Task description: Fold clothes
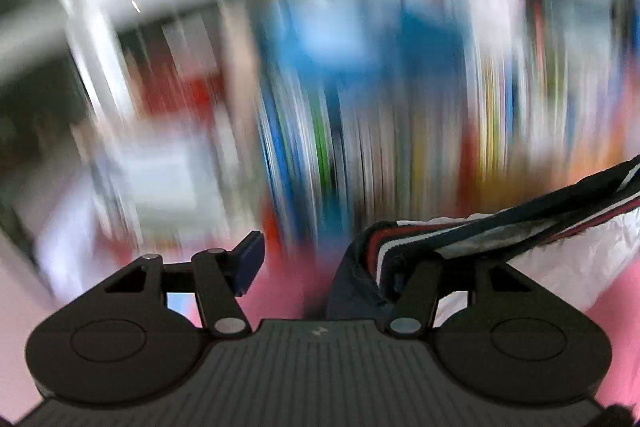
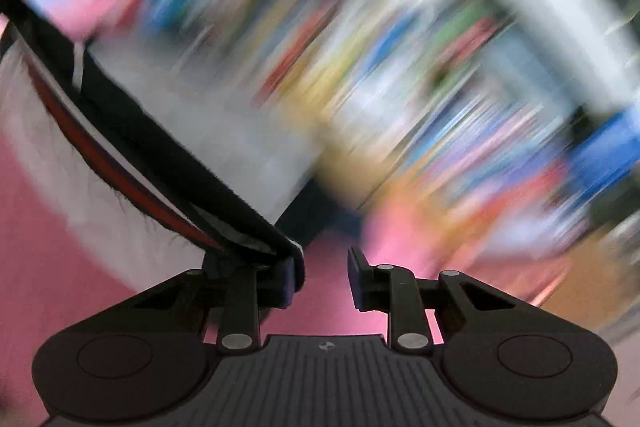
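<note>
Between the two grippers a navy garment band [image 1: 500, 223] with red and white stripes stretches taut, white fabric [image 1: 560, 267] hanging below it over a pink surface [image 1: 288, 283]. The left gripper [image 1: 320, 259] stands open; the band drapes over its right-hand finger [image 1: 416, 279], the other finger bare. The right gripper [image 2: 324, 277] is open too, a clear gap between its pads, the band hooked over its left-hand finger [image 2: 286, 279]. Everything beyond is blurred, so edges, open room and containers cannot be told.
</note>
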Demonstrator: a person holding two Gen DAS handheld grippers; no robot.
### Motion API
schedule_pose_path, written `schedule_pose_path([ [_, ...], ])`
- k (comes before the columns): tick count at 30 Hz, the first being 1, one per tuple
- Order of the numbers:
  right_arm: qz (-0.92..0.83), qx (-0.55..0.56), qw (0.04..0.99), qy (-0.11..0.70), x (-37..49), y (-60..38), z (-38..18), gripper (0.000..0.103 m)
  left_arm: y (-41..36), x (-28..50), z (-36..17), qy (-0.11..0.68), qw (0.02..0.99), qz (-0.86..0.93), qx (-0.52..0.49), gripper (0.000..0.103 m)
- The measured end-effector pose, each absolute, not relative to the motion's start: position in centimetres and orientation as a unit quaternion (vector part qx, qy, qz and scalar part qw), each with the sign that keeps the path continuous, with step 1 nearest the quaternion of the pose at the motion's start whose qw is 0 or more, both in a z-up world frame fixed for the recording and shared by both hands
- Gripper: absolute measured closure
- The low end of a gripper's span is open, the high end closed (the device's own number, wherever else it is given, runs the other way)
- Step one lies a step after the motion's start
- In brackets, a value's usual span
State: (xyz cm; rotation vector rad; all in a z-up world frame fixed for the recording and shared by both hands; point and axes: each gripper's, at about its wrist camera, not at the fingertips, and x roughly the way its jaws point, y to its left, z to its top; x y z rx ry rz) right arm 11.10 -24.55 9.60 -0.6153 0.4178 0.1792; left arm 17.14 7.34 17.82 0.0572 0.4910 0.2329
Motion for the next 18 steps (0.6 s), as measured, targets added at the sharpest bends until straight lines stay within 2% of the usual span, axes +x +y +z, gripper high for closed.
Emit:
schedule_pose_path([
  [1, 0.072, -0.273, 0.949, 0.141, 11.5, -24.9, 14.5, 0.076, 7.2, 15.7, 20.1, 0.201, 0.972, 0.117, 0.042, 0.030],
  [3, 0.048, -0.232, 0.971, 0.023, 10.7, -25.7, 22.6, 0.075, 6.9, 13.0, 24.4, 0.123, 0.983, 0.120, 0.069, 0.023],
  [5, 0.052, -0.232, 0.971, 0.001, 8.4, -26.8, 23.9, 0.074, 6.4, 10.9, 22.1, 0.152, 0.980, 0.094, 0.084, 0.019],
  [6, 0.060, -0.229, 0.971, 0.030, 7.7, -27.5, 22.4, 0.073, 6.1, 10.0, 20.1, 0.180, 0.976, 0.080, 0.093, 0.019],
  [8, 0.078, -0.232, 0.964, 0.107, 6.5, -28.6, 18.0, 0.072, 4.3, 8.4, 12.6, 0.272, 0.950, 0.062, 0.138, 0.019],
  [13, 0.118, -0.256, 0.899, 0.335, 1.8, -28.7, 2.5, 0.071, 1.6, 3.6, -4.7, 0.466, 0.863, 0.040, 0.188, 0.019],
  [16, 0.144, -0.263, 0.851, 0.431, -0.9, -28.5, -4.6, 0.071, 1.4, 1.1, -10.0, 0.536, 0.823, 0.035, 0.184, 0.019],
  [18, 0.156, -0.256, 0.826, 0.477, -2.3, -28.5, -7.7, 0.070, 1.2, 0.1, -11.0, 0.547, 0.815, 0.033, 0.188, 0.019],
])
